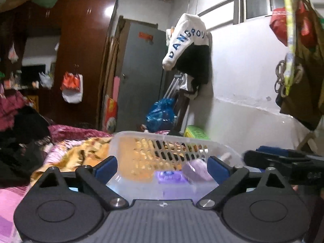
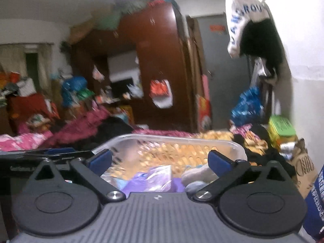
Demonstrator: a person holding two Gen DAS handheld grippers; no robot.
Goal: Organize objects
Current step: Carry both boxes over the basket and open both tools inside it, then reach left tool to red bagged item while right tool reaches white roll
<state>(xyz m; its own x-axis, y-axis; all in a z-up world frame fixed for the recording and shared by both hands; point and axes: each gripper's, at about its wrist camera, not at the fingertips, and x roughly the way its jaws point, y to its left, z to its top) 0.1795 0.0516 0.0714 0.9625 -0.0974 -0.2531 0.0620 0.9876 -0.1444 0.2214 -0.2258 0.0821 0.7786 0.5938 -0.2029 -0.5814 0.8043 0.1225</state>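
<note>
A clear plastic basket (image 1: pixel 178 141) with slotted walls sits on the bed, right in front of both grippers. It holds purple packets (image 1: pixel 170 177) and a pale soft item (image 1: pixel 199 171). My left gripper (image 1: pixel 162 167) is open and empty, its blue pads at the basket's near rim. The right gripper shows at the right edge of the left wrist view (image 1: pixel 283 158). In the right wrist view the basket (image 2: pixel 174 139) holds purple packets (image 2: pixel 156 179) and a grey-white soft item (image 2: pixel 199 175). My right gripper (image 2: pixel 160 162) is open and empty above the near rim. The left gripper (image 2: pixel 40 154) lies to its left.
An orange patterned blanket (image 1: pixel 81 154) and pink bedding (image 2: pixel 26 139) cover the bed. Dark clothes (image 1: pixel 22 141) are piled at left. A brown wardrobe (image 1: pixel 81 50), a grey door (image 1: pixel 141 70), a green crate (image 1: pixel 195 132), hanging clothes (image 1: pixel 188 40) and hanging bags (image 1: pixel 299 60) surround it.
</note>
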